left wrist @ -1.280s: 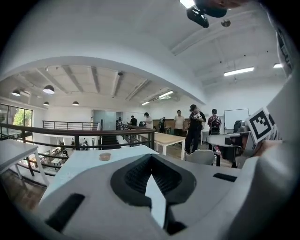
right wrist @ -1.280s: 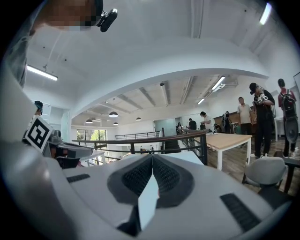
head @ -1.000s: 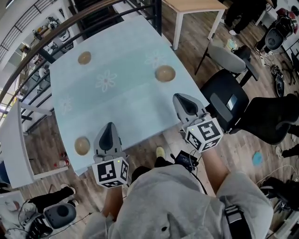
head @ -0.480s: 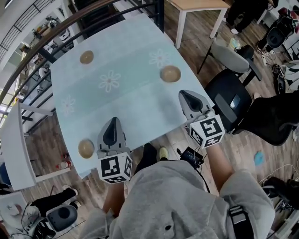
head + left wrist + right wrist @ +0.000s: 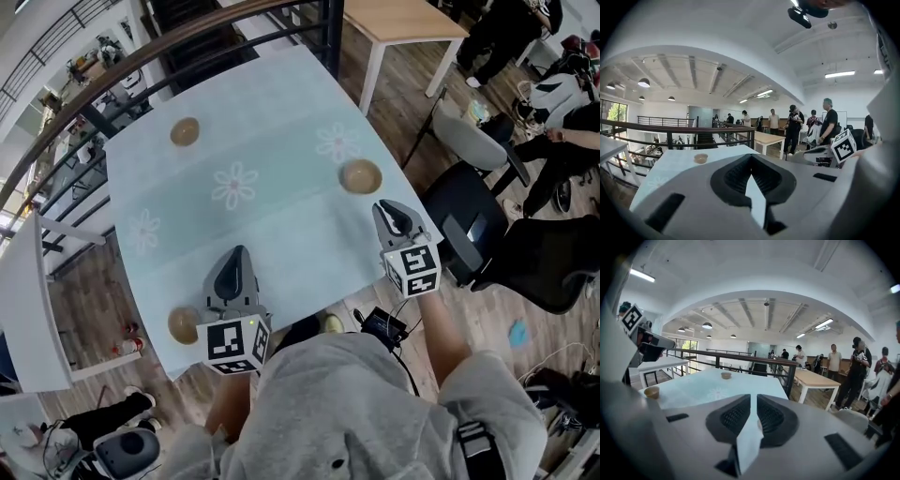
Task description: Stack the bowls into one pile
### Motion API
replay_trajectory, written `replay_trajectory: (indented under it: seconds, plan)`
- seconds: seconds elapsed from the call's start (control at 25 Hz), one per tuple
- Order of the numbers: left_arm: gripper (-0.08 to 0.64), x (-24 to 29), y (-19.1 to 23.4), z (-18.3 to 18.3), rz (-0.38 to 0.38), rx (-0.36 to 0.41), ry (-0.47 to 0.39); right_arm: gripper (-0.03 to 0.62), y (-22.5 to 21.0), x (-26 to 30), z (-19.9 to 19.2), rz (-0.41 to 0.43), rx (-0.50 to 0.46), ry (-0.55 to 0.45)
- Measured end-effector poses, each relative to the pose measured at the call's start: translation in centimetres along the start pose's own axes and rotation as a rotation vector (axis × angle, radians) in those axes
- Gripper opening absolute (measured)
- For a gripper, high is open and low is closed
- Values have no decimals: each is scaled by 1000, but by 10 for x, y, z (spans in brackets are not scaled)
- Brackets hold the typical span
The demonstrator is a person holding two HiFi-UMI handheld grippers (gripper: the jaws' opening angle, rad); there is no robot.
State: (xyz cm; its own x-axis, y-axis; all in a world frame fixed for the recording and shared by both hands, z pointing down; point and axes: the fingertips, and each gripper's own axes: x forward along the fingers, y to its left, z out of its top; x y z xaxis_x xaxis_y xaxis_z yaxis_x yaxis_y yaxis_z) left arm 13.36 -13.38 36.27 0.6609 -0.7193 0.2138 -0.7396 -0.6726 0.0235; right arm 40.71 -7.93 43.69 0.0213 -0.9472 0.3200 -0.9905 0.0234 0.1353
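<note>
Change, left: the left gripper has slid further out over the table. The near bowl now lies beside its marker cube, no longer level with its jaws.
Change, right: the right gripper has come down lower and closer to the right bowl, which sits just past its tip.
Change, bowls: all three rest where they were. The far bowl is still at the far left corner.
Left jaws: closed tip to tip, nothing between them.
Right jaws: together but for a hairline slit that has just opened, nothing in it.
Bowls now: three small tan bowls, well apart on the table, none stacked.
Surface: a pale blue cloth with white flower prints covers the table.
Room: a dark railing runs behind the table. Beyond it stands a wooden table, with a black chair at the right on the plank floor. People stand in the background.
</note>
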Motion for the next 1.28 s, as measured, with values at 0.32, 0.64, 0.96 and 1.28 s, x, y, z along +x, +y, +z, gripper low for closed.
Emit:
replay_trajectory:
  seconds: [0.32, 0.64, 0.96, 1.28]
  plan:
    - [15, 19, 32, -7, 7, -7, 40, 38, -5, 51, -28, 8, -57, 92]
    - [15, 43, 35, -24, -8, 19, 96, 120, -10, 96, -83, 42, -142, 248]
    - [15, 58, 42, -39, -25, 11, 138, 120, -20, 124, -127, 42, -253, 396]
    - [15, 61, 49, -41, -22, 9, 159, 94, -20, 138, -146, 40, -346, 481]
